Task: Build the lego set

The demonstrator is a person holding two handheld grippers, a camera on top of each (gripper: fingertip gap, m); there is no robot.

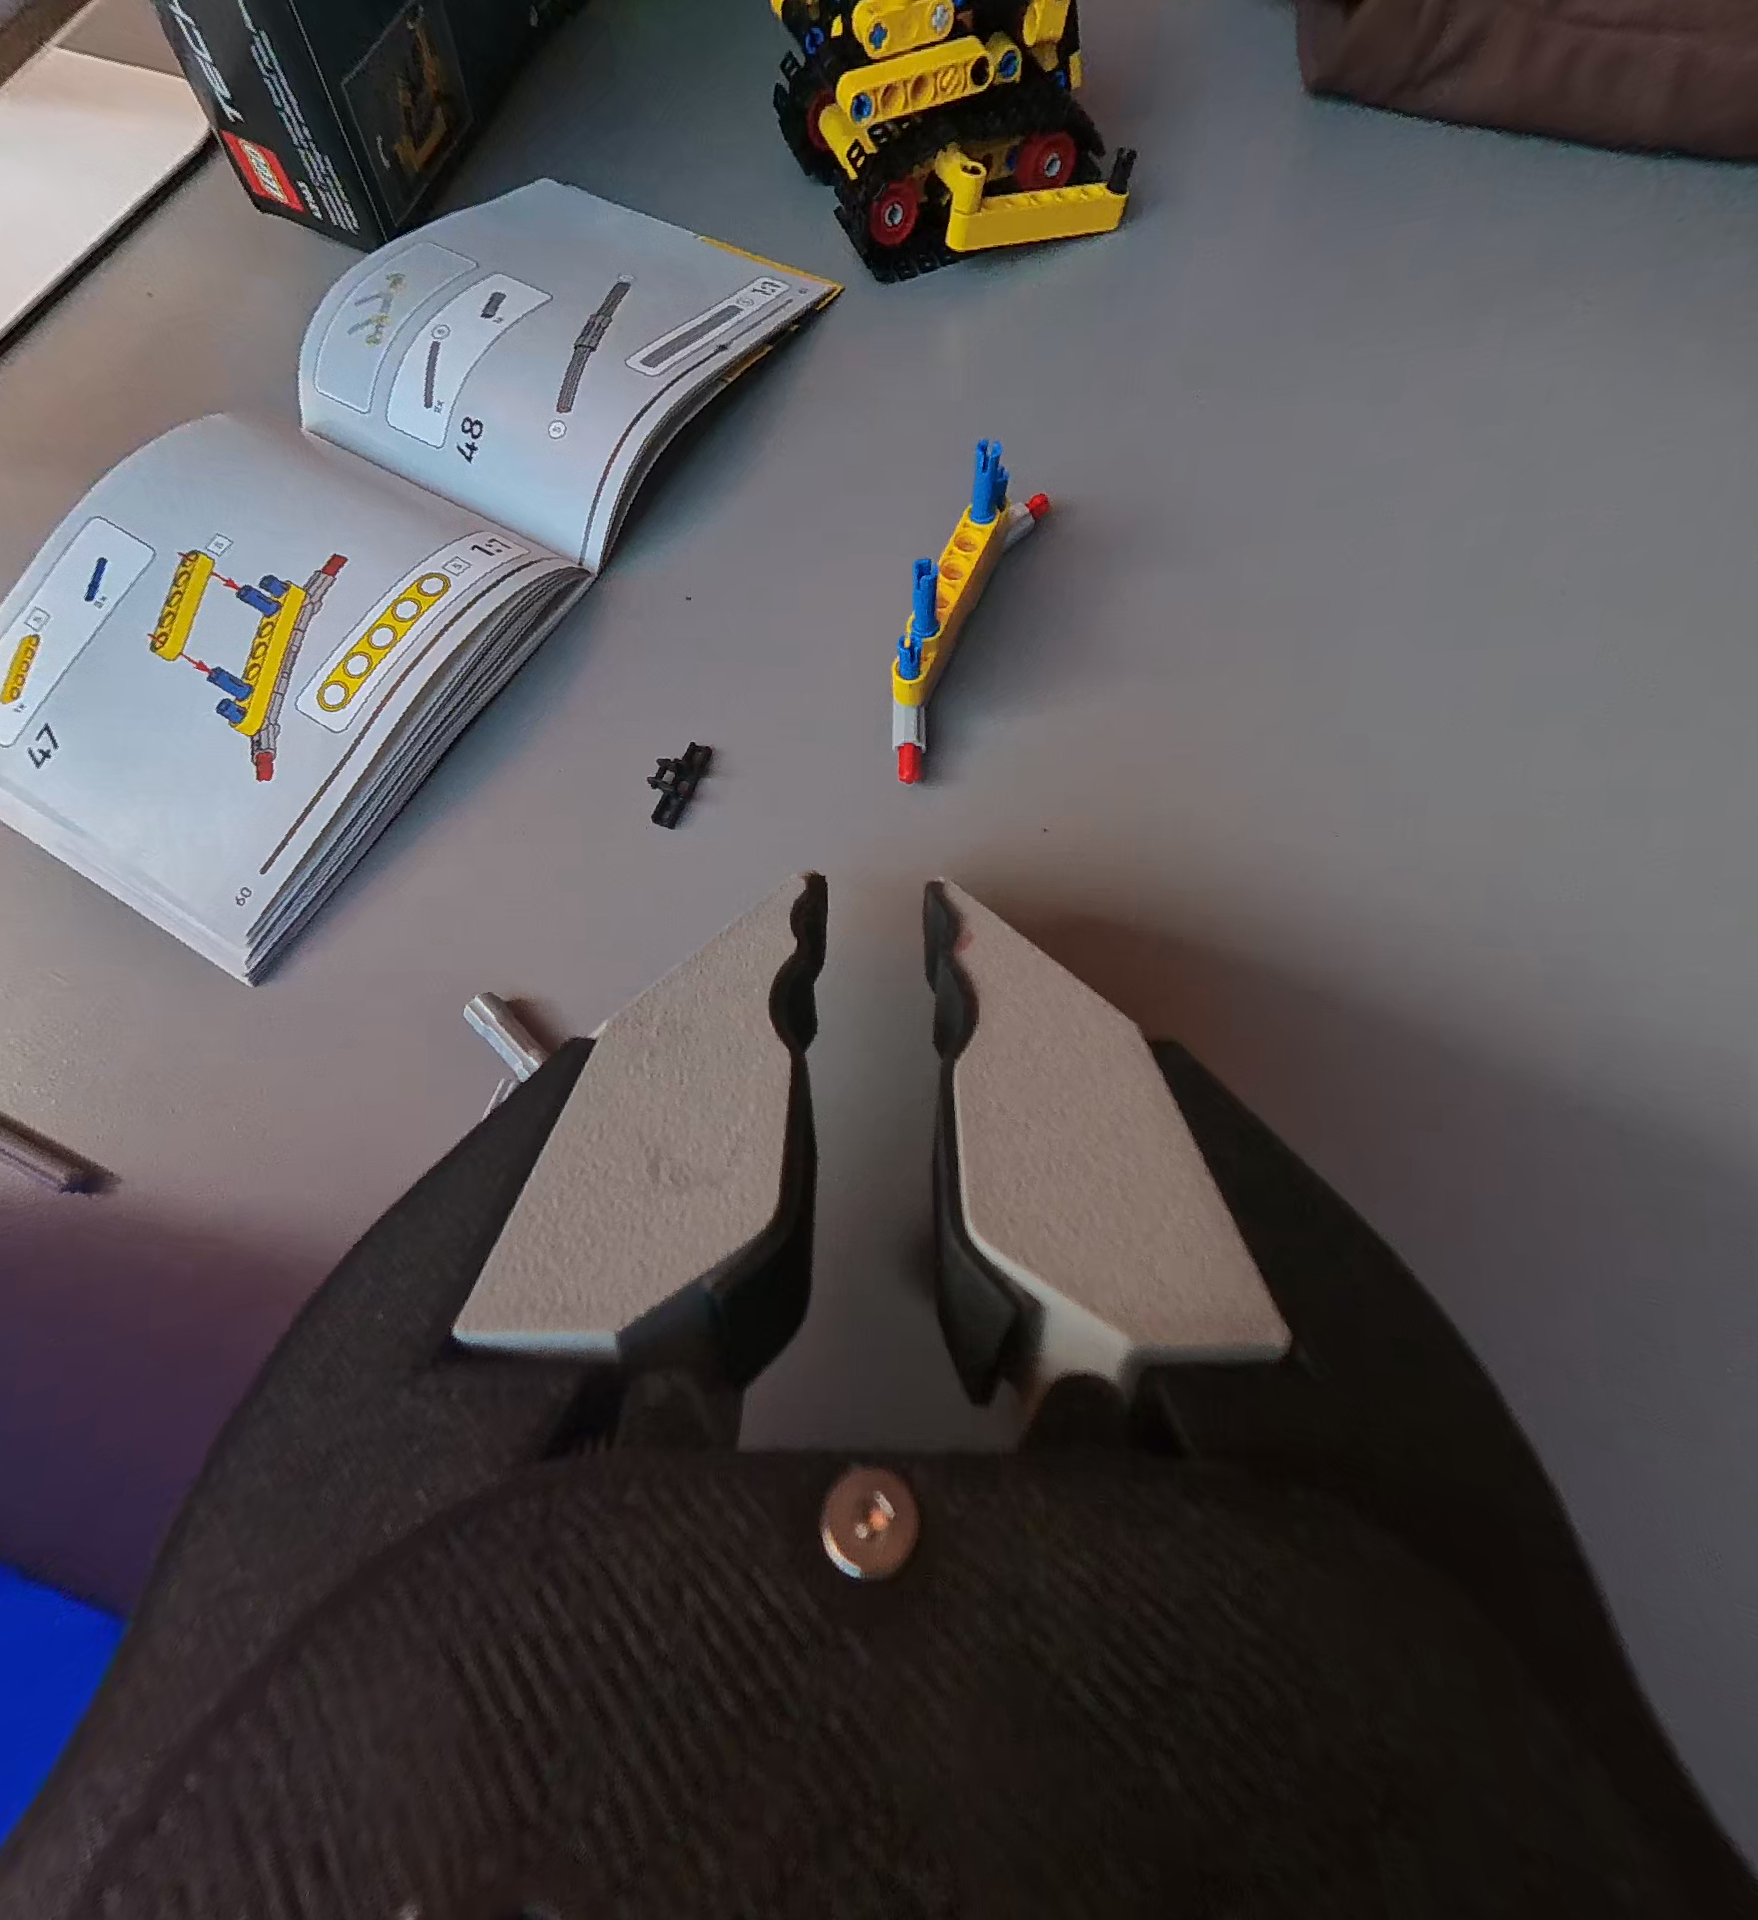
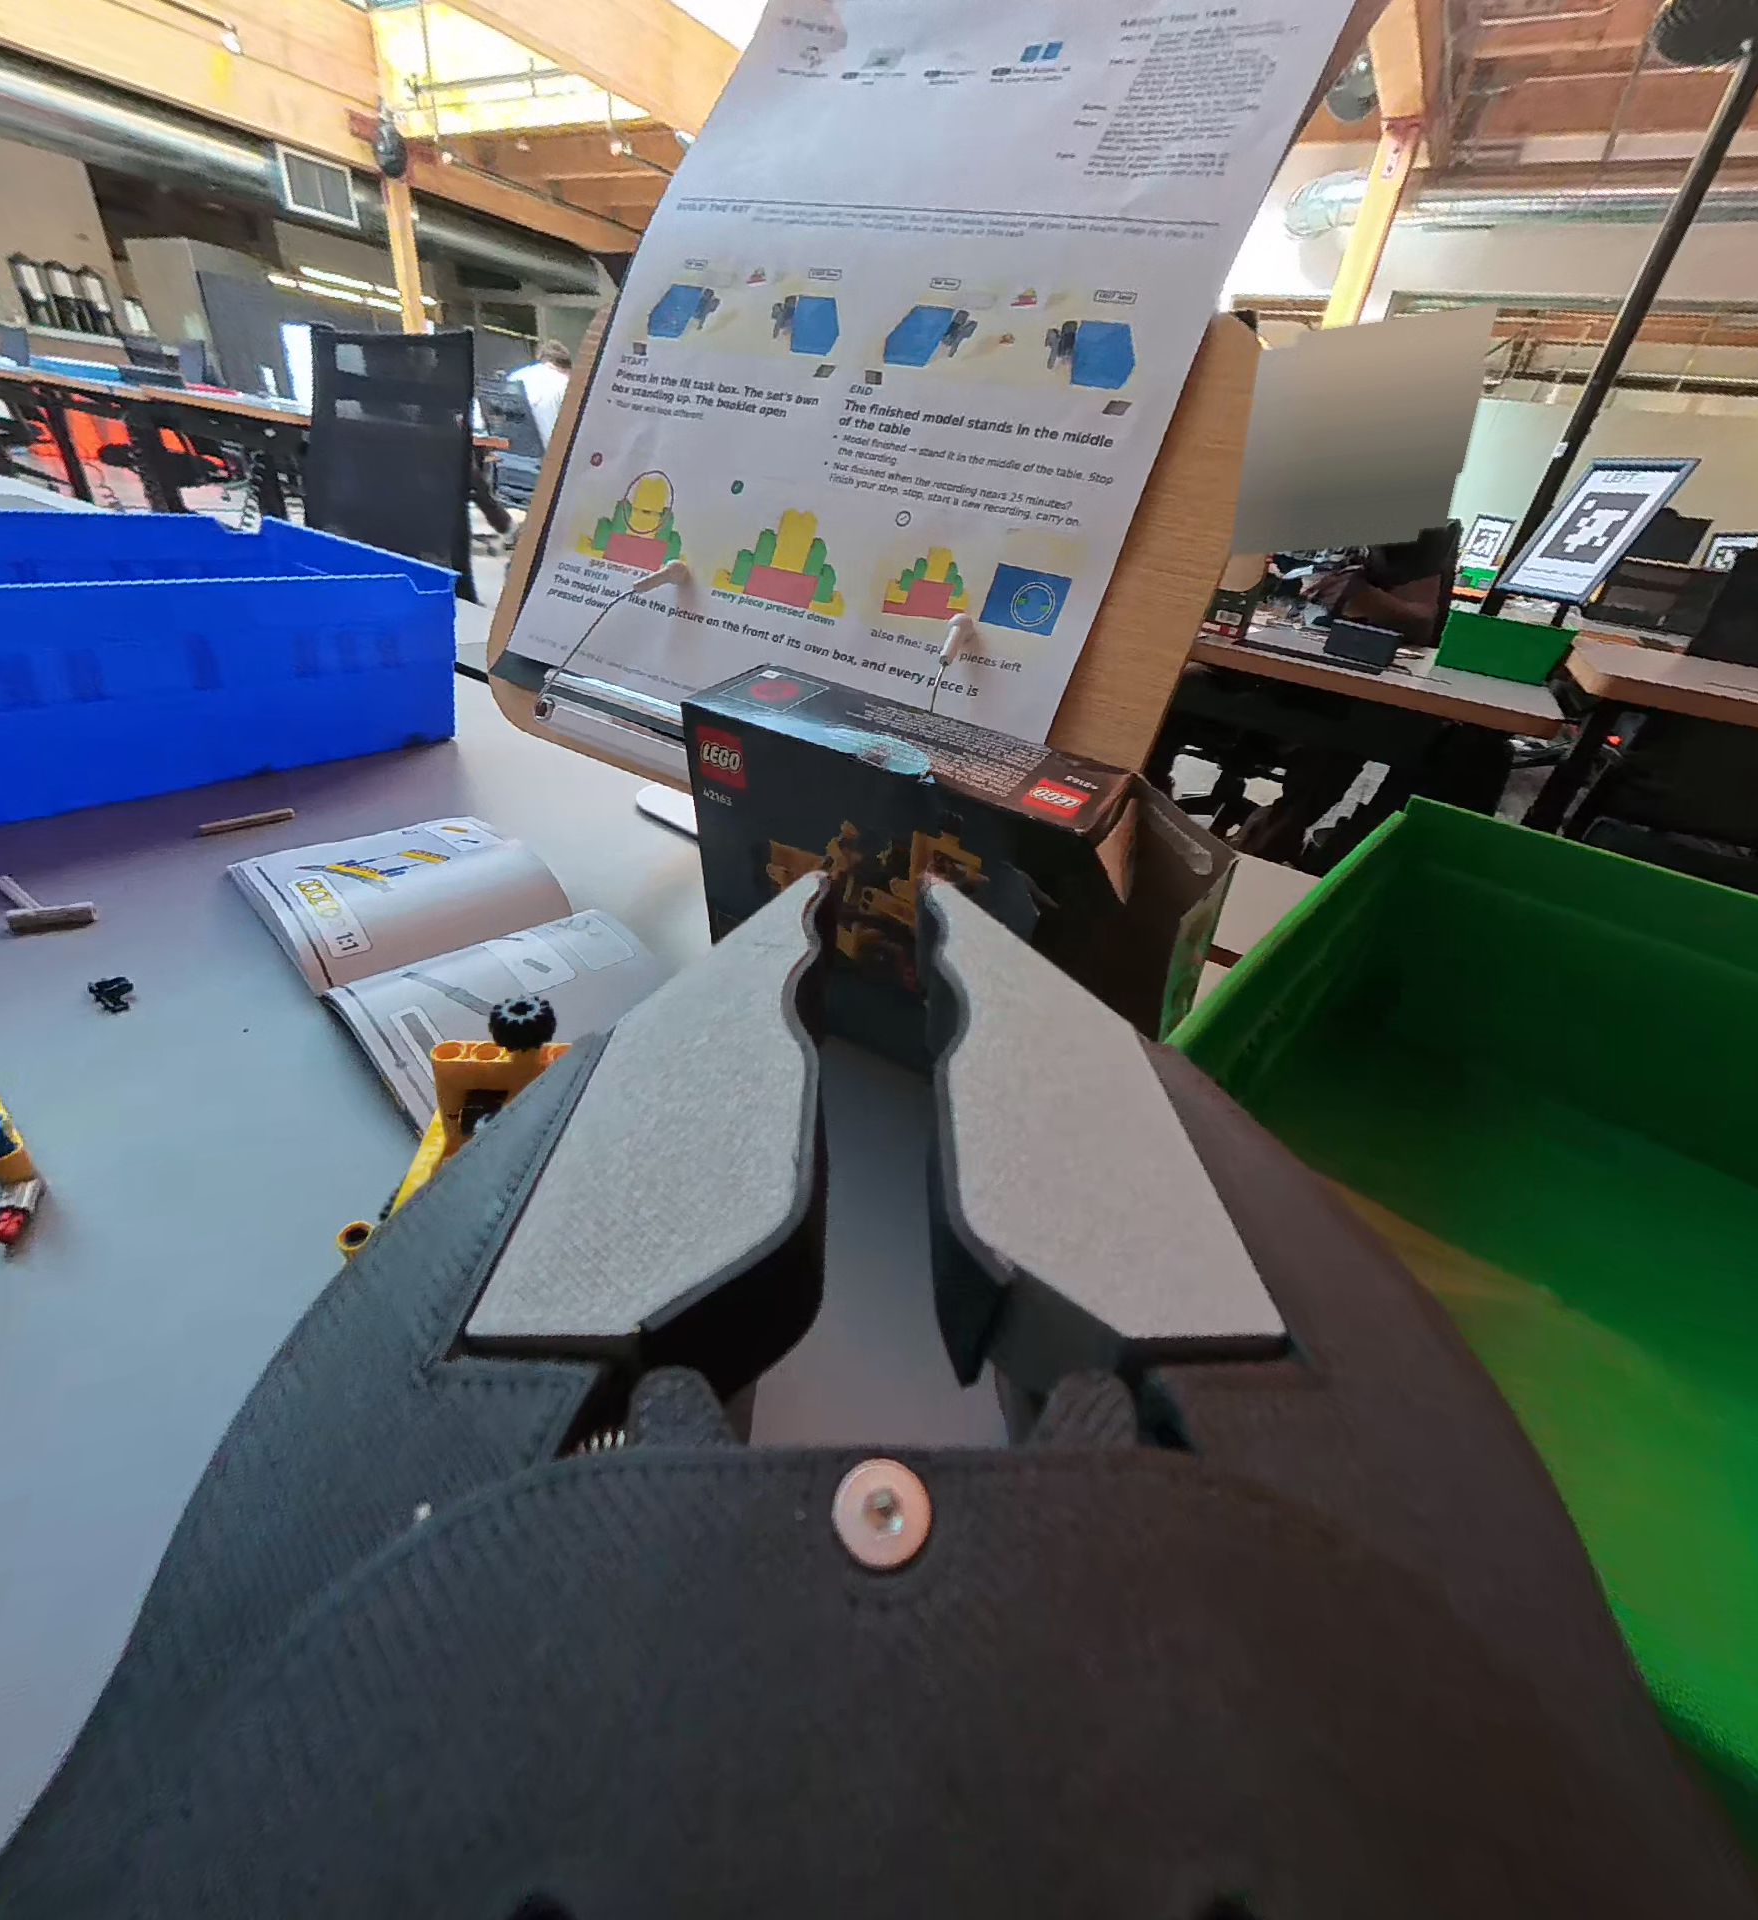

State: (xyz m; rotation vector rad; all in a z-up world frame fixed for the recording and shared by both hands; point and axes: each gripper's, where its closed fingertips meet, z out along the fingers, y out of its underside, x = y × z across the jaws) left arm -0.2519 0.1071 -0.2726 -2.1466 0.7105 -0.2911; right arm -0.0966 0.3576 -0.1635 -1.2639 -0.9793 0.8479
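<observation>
In the left wrist view my left gripper (image 1: pixel 875 894) is open and empty above the grey table (image 1: pixel 1374 727). Just ahead lies a small yellow beam assembly (image 1: pixel 948 603) with blue pins and red-tipped grey ends. A small black track link (image 1: pixel 681 784) lies to its left. The yellow and black tracked model (image 1: pixel 948 125) stands at the far side. The open instruction booklet (image 1: pixel 314 582) lies at left. In the right wrist view my right gripper (image 2: pixel 875 899) is open and empty, raised in front of the dark set box (image 2: pixel 916 831). The model (image 2: pixel 470 1091) is partly hidden behind its left finger.
A blue bin (image 2: pixel 158 665) stands at the left and a green bin (image 2: pixel 1540 1143) at the right. A sheet on a wooden stand (image 2: pixel 896 364) rises behind the box. Loose grey axles and pins (image 1: pixel 7 1143) (image 2: pixel 44 909) lie on the table's left part. Across from one pair of fingers to the other is roughly 30 centimetres. The right gripper is farther from the small black track link (image 1: pixel 681 784), some 30 centimetres, than the left, some 5 centimetres. The right camera catches it too, in the right wrist view (image 2: pixel 101 994).
</observation>
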